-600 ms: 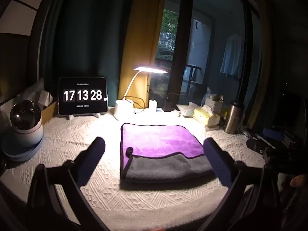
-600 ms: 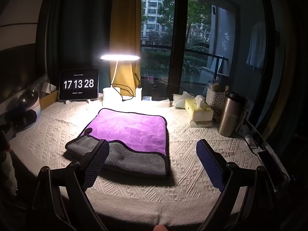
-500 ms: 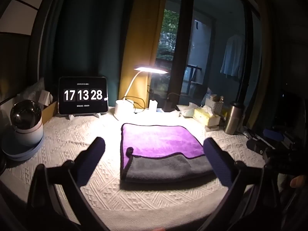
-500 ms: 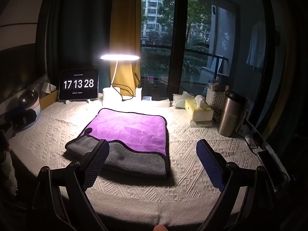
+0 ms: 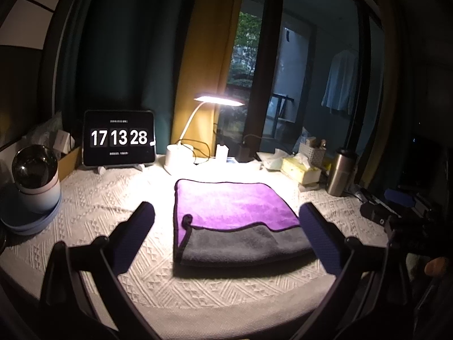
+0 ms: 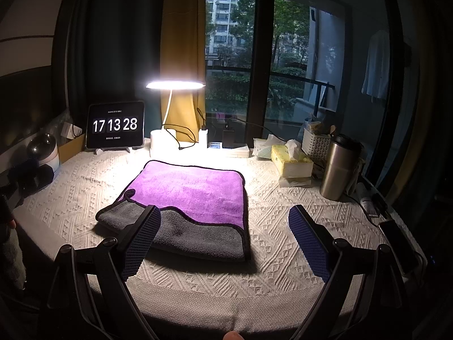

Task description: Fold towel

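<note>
We see the towel [image 5: 229, 215] lying folded on the tabletop [image 5: 113, 198] under the lamp [image 5: 218, 100] (purple layer above, grey edge nearest us). Both the left gripper [image 5: 226, 223] and right gripper [image 6: 225, 222] hover with fingers spread wide, holding nothing.

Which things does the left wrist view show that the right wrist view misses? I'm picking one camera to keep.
Only the left view shows the blue plates under the round pot. Only the right view shows the phone at the table edge and the apartment block outside. Both show the folded towel, clock, lamp, tissue box, steel flask, and open grippers.
</note>
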`<state>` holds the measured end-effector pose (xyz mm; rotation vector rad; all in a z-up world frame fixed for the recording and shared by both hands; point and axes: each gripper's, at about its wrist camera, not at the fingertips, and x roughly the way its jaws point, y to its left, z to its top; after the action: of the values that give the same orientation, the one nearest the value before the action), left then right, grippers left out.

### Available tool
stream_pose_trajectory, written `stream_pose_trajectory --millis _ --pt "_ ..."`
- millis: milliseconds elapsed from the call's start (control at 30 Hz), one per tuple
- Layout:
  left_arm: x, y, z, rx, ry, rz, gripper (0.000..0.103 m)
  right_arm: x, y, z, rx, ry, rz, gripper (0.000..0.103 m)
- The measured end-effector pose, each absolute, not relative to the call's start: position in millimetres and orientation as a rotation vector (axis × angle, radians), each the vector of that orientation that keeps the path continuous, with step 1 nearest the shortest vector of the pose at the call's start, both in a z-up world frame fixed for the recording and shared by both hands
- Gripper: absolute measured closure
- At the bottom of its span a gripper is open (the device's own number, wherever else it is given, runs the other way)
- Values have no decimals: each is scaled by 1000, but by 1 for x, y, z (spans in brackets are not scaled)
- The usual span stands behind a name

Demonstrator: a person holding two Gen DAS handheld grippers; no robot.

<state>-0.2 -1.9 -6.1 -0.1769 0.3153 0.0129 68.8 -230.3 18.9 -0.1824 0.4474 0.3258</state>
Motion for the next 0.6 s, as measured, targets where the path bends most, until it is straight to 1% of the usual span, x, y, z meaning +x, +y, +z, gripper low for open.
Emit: stream_pose_trajectory --millis 133,267,333,600 --pt "-1 1 -5 -204 310 8 1 70 -229 20 -180 456 327 9" --pt "1 -1 -4 -166 323 9 1 72 -230 19 -176 461 324 9" --pt "3 0 -4 -136 356 13 1 73 -231 18 -175 461 325 9" --pt "4 3 -4 -147 376 14 1 72 -231 17 -174 461 326 9"
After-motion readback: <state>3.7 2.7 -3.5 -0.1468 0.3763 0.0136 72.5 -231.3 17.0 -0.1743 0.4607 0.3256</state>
